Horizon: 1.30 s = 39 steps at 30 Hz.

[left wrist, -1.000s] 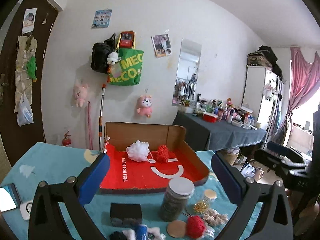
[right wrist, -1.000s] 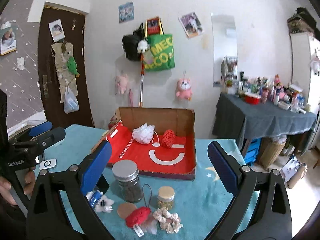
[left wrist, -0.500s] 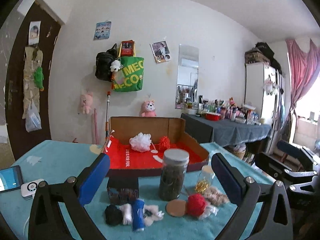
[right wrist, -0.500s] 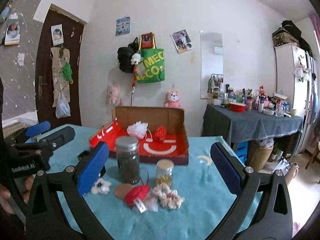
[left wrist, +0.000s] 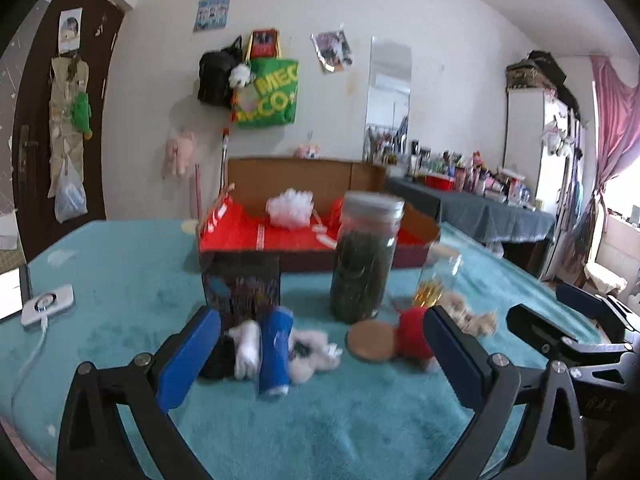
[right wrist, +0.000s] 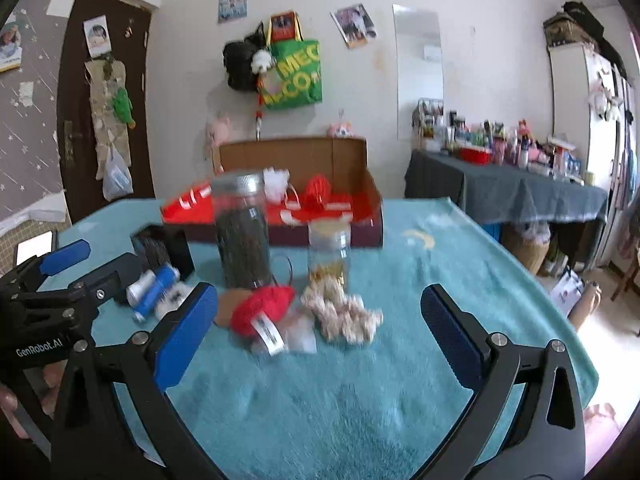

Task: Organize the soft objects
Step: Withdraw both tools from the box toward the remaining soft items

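Note:
My left gripper [left wrist: 320,354] is open just above the teal cloth, close to a pile of soft pieces: a blue roll [left wrist: 274,346] with black and white bits beside it. A red knitted piece [left wrist: 412,334] lies by its right finger. My right gripper [right wrist: 320,332] is open too, low over the cloth; the red knitted piece [right wrist: 262,310] and a beige scrunchie [right wrist: 342,312] lie between and just beyond its fingers. Behind stands an open cardboard box [left wrist: 420,228] with a red lining, holding a white pouf [left wrist: 290,208] and a red pouf [right wrist: 318,194].
A tall dark-filled jar [left wrist: 366,256], a small jar [left wrist: 438,276], a dark box [left wrist: 240,284] and a brown disc [left wrist: 372,340] stand among the soft pieces. A white device [left wrist: 48,300] lies at the left. A crowded side table [right wrist: 508,188] stands at the right.
Both grippers have dropped low and come nearer the items in front of the box, so the jars and soft pieces look larger. Both stay open, holding nothing.

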Motion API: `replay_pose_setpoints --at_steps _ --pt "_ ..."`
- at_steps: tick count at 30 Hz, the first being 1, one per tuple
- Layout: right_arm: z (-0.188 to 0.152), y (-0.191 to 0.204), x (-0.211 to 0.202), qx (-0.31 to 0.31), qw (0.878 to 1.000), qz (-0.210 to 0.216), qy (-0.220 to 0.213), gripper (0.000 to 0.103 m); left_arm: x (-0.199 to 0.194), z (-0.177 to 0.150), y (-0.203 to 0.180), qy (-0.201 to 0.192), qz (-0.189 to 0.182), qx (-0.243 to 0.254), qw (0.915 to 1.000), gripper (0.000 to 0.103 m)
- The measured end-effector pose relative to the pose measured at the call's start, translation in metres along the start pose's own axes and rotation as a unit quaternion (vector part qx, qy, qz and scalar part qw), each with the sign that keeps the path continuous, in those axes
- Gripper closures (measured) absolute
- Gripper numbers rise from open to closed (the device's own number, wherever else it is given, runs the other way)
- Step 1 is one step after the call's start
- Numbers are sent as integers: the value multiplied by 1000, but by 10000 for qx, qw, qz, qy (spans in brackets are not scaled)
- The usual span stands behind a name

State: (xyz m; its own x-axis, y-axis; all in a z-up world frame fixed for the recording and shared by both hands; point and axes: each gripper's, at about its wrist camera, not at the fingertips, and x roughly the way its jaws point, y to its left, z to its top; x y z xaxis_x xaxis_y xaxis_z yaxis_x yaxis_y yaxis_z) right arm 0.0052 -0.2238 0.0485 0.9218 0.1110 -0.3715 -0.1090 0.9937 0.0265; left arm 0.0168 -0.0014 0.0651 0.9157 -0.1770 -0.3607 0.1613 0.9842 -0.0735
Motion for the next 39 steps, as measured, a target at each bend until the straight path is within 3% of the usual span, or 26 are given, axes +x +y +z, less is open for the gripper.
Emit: replay_pose_setpoints --at_steps 5,15,26,39 --pt "-15 -9 17 123 9993 -39 340 0 14 -14 4 310 43 -26 9995 0" --pt "-24 -16 34 183 9979 -63 611 0 35 -28 19 888 179 -162 9958 0" --pt "-30 -25 46 344 9962 -17 801 0 40 -27 26 1102 -13 -314 9934 0" --pt "-17 -31 55 306 9943 106 1011 0 46 -13 41 1341 74 -100 9909 0"
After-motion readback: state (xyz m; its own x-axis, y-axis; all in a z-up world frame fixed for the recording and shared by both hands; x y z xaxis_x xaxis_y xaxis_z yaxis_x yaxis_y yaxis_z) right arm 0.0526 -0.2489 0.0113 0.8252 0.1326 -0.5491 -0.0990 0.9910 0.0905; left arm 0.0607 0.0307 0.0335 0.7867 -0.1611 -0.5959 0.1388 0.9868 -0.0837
